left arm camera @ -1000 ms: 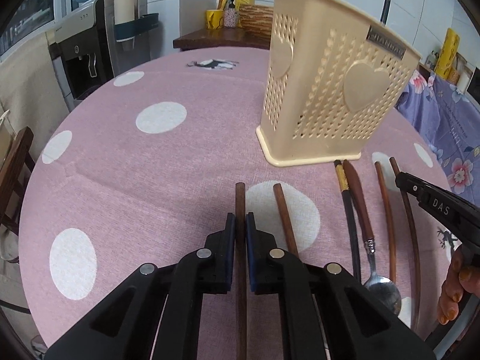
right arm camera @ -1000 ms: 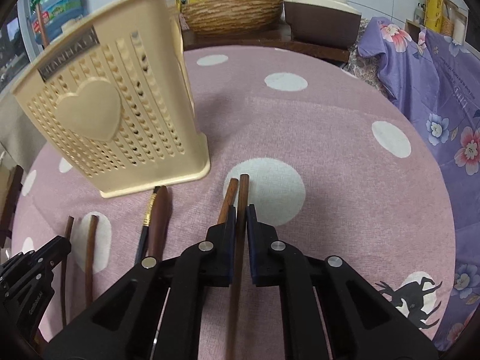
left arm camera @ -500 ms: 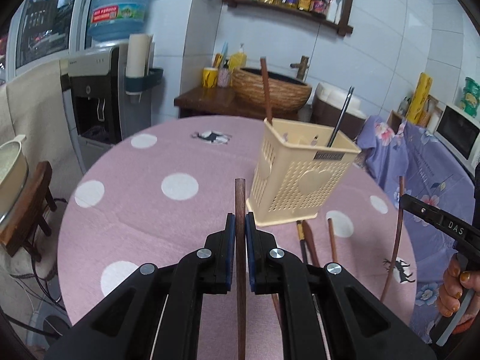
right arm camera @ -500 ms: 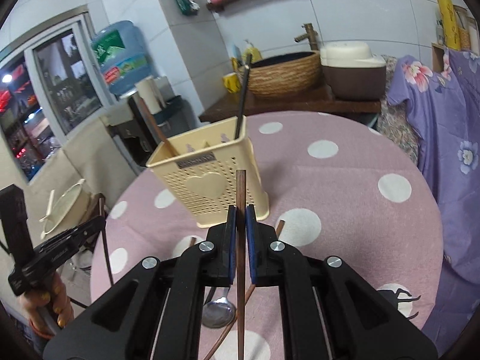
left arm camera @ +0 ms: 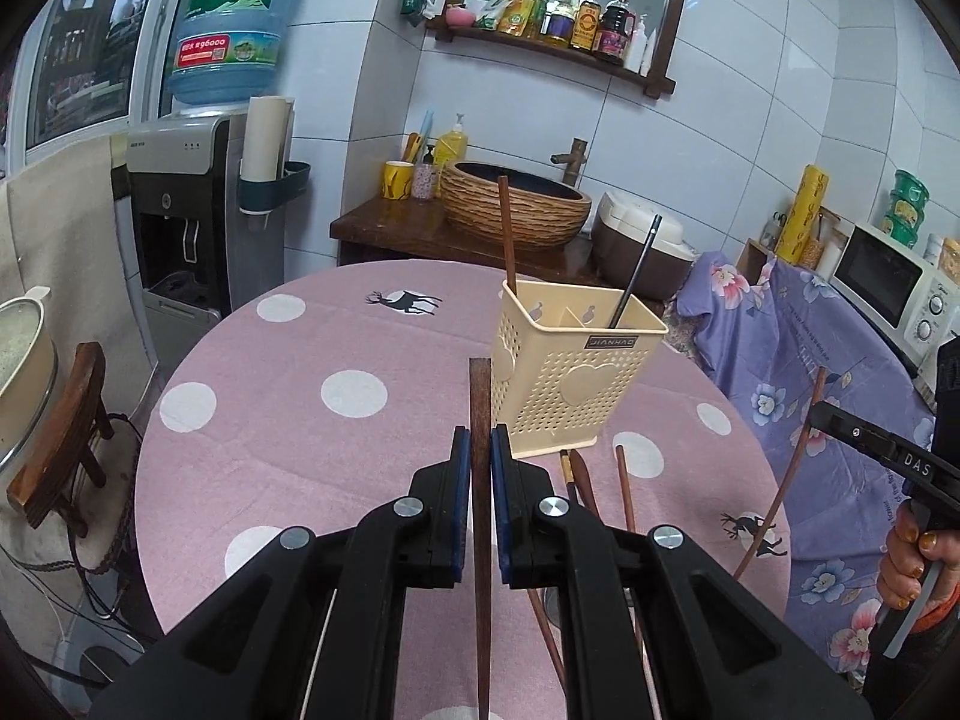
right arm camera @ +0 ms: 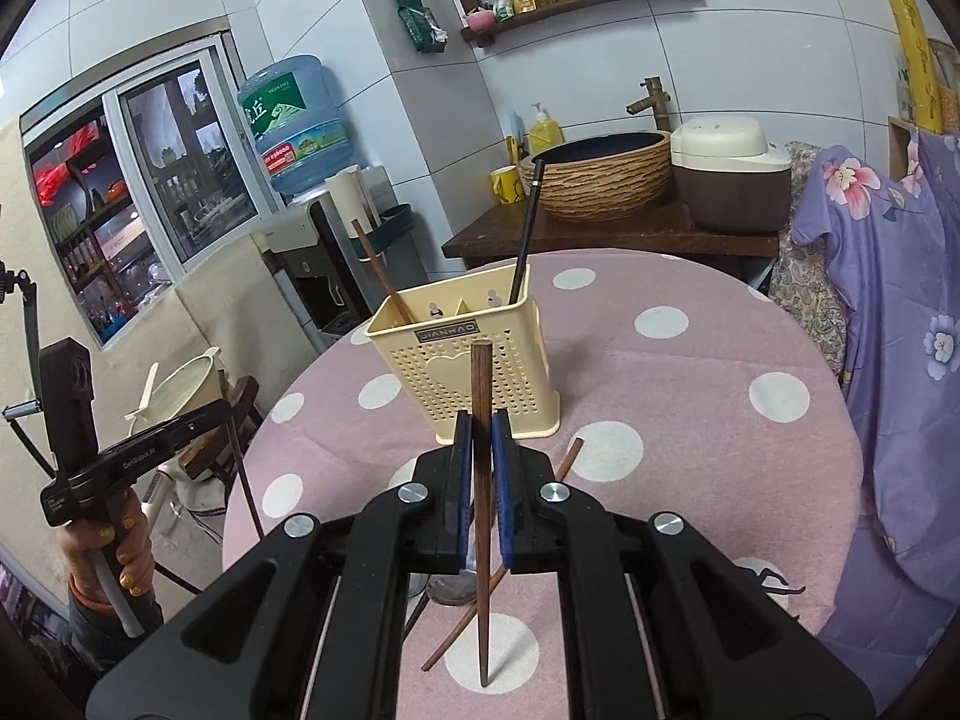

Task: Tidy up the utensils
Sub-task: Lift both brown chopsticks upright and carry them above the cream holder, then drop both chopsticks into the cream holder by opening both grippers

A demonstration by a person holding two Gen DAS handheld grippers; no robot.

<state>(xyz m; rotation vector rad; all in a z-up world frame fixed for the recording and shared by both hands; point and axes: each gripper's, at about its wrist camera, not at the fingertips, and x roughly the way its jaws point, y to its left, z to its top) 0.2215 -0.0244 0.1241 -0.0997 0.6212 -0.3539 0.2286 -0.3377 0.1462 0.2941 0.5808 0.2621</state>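
My left gripper (left arm camera: pixel 480 456) is shut on a brown wooden chopstick (left arm camera: pixel 479 408) and holds it well above the table. My right gripper (right arm camera: pixel 481 441) is shut on another brown chopstick (right arm camera: pixel 480 384), also raised. The cream perforated utensil holder (left arm camera: pixel 570 378) stands on the pink dotted tablecloth (left arm camera: pixel 288 420); it also shows in the right wrist view (right arm camera: pixel 462 360). It holds a brown chopstick (left arm camera: pixel 509 234) and a black one (left arm camera: pixel 636 264). More chopsticks (left arm camera: pixel 624 486) and a spoon (right arm camera: pixel 450 588) lie on the cloth in front of the holder.
A wooden side counter with a woven basin (left arm camera: pixel 516 210) and rice cooker (right arm camera: pixel 729 174) stands behind the table. A water dispenser (left arm camera: pixel 180 210) is at the left, a wooden chair (left arm camera: pixel 66 420) beside it. A purple floral cloth (right arm camera: pixel 888 360) hangs at the right.
Both grippers have lifted their chopsticks off the cloth and risen high, away from the holder. The table and holder now look smaller and farther below.
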